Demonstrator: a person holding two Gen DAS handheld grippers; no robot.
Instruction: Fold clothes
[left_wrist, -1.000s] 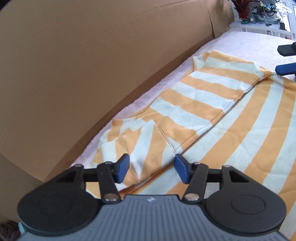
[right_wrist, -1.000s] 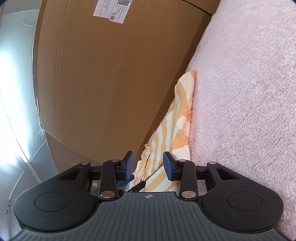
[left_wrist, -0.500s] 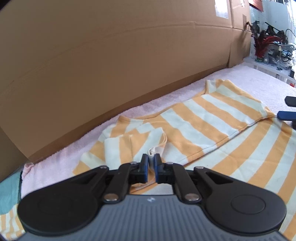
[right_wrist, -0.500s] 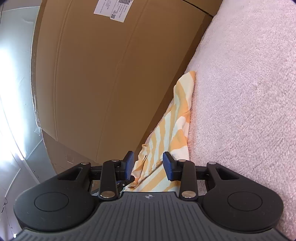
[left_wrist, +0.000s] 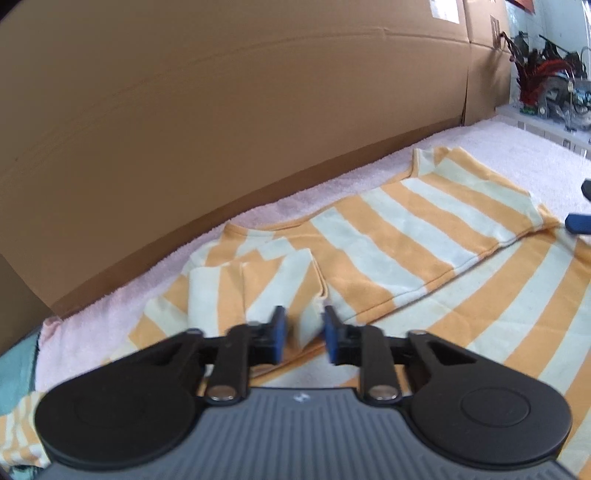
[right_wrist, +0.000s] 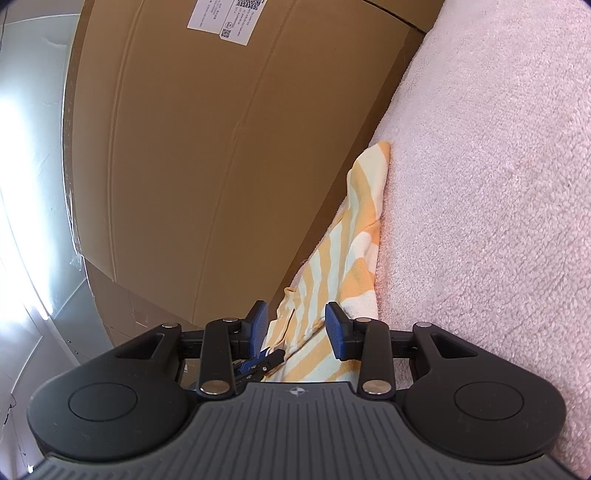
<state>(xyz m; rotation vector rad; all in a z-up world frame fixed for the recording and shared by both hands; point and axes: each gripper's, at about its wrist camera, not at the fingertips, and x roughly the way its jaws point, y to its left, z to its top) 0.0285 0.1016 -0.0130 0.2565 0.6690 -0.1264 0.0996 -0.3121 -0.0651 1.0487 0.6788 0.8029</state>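
An orange-and-cream striped shirt (left_wrist: 388, 251) lies spread on a pink towel-covered bed (left_wrist: 517, 147), with one side folded over its body. My left gripper (left_wrist: 303, 328) sits low over the folded sleeve (left_wrist: 251, 280) at the shirt's near corner. Its jaws are opening, a ridge of sleeve cloth lies between the blue pads, and they do not visibly pinch it. My right gripper (right_wrist: 295, 325) is turned on its side at the shirt's (right_wrist: 354, 236) far edge, open, with cloth seen past the gap. One of its blue fingertips (left_wrist: 578, 223) shows in the left wrist view.
A tall cardboard wall (left_wrist: 221, 129) runs along the far side of the bed, close to the shirt. A shelf of clutter (left_wrist: 546, 88) stands at the back right. Teal cloth (left_wrist: 14, 373) lies at the left edge. Pink towel (right_wrist: 498, 184) stretches beyond the shirt.
The left jaws went from wide open to nearly shut on the sleeve fold, then parted a little. The left view rolled level. The right gripper kept still.
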